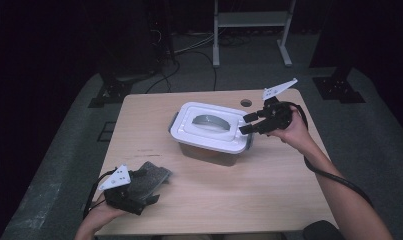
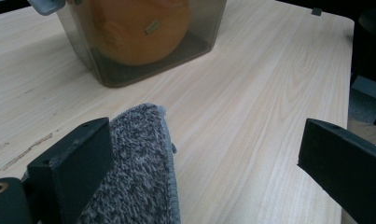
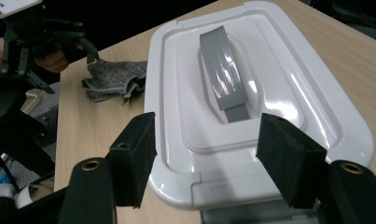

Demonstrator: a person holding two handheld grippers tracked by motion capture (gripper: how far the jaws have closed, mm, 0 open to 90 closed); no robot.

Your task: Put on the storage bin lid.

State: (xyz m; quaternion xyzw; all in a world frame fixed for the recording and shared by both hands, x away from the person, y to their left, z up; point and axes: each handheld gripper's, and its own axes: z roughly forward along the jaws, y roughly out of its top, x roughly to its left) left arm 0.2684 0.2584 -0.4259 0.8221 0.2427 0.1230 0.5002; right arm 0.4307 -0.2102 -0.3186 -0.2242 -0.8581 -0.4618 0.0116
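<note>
Sitting mid-table: clear container (image 1: 211, 150) with white lid (image 1: 209, 127) and grey handle (image 1: 207, 120), orange thing inside (image 2: 139, 30). Hovering at lid's right end: right hand-held gripper (image 1: 249, 124), jaws standing apart, gripping nothing. Resting at near left: left hand-held gripper (image 1: 141, 189), jaws spread wide, grey cloth (image 1: 146, 180) lying against one jaw, unpinched. Showing light wood table (image 1: 269, 185), round hole (image 1: 246, 103) far right. Surrounding: grey floor (image 1: 379, 135), cables (image 1: 189, 50), white frame legs (image 1: 251, 30), dark room.

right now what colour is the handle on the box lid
Grey, a curved handle on the white lid; clearest in the right gripper view.
</note>
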